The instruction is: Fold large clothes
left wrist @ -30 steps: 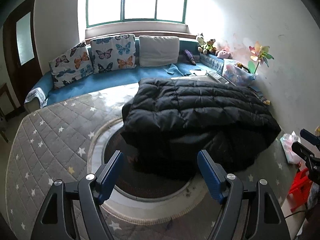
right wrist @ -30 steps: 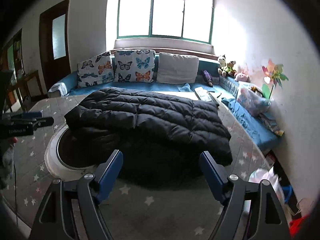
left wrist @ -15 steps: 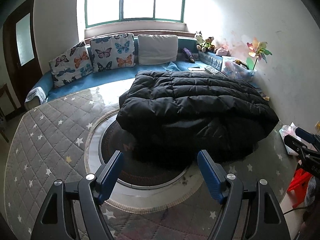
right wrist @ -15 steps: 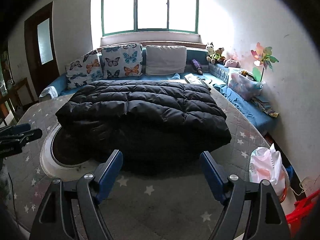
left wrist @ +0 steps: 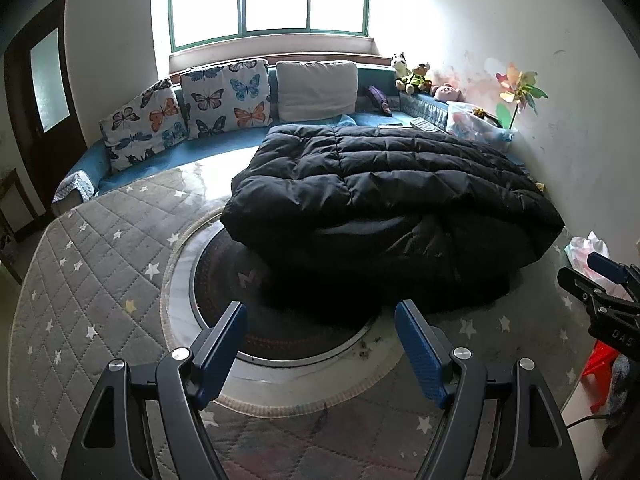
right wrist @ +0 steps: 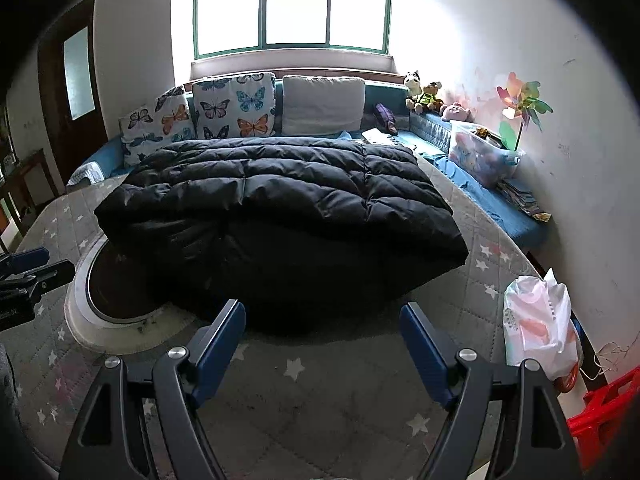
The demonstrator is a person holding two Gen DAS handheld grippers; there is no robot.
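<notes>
A black quilted puffer coat [left wrist: 384,200] lay folded over on itself in a thick bundle on a grey star-patterned quilted mat [left wrist: 92,264], its near edge hanging over the white-rimmed dark circle [left wrist: 280,344] set into the mat. The left gripper [left wrist: 320,340] hovered just short of that near edge, its blue-padded fingers spread wide apart with nothing between them. The right gripper [right wrist: 322,338] hung likewise before the coat [right wrist: 280,216], jaws fully apart and empty, above bare mat [right wrist: 320,400]. Each gripper showed at the edge of the other's view, well apart. Behind the coat ran a blue bench sofa [right wrist: 484,196] with butterfly-print cushions [right wrist: 234,106] and a plain white cushion [right wrist: 324,106] under a green-framed window [right wrist: 292,8]. A white and pink plastic bag [right wrist: 538,324] sat at the mat's right edge
</notes>
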